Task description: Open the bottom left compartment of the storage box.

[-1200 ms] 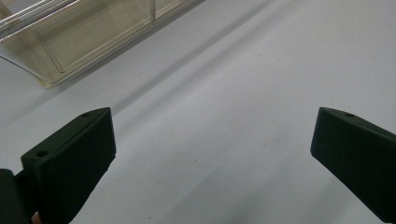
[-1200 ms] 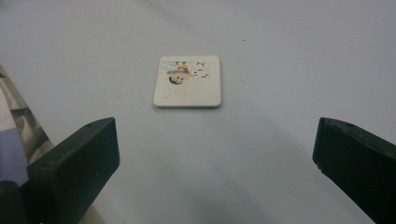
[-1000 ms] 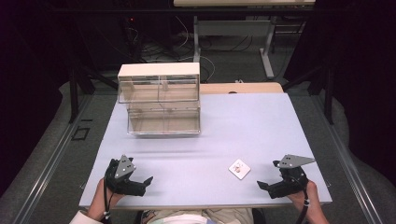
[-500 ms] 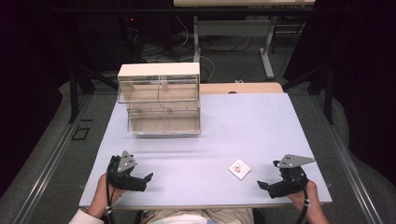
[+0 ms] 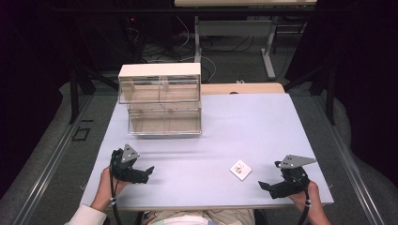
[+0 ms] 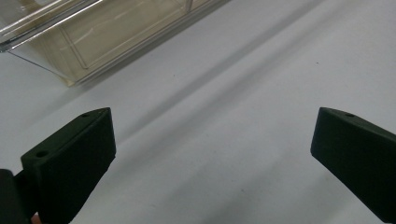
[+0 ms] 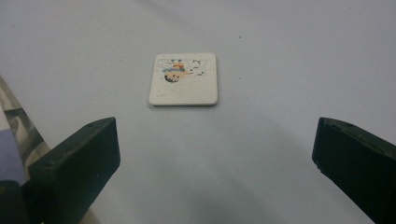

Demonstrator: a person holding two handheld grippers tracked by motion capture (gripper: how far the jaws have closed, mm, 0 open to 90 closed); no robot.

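Observation:
A small white square tile (image 5: 240, 169) with a cartoon figure printed on it lies flat on the pale table (image 5: 244, 126), near the front right. In the right gripper view the tile (image 7: 183, 79) lies ahead of the jaws, a little left of centre. My right gripper (image 5: 264, 186) rests at the front right corner, open and empty, pointing left toward the tile. My left gripper (image 5: 149, 170) sits at the front left, open and empty, jaws pointing right. A clear plastic drawer cabinet (image 5: 160, 99) with a cream top stands at the back left; its lower drawer (image 6: 93, 39) is seen ahead of the left jaws.
A wooden board (image 5: 241, 88) lies behind the table's far edge. Desk legs and cables (image 5: 232, 37) stand on the dark floor beyond. Wide bare tabletop lies between the grippers and the cabinet.
The left gripper has shifted slightly toward the table's middle and forward. The right gripper and the tile are where they were.

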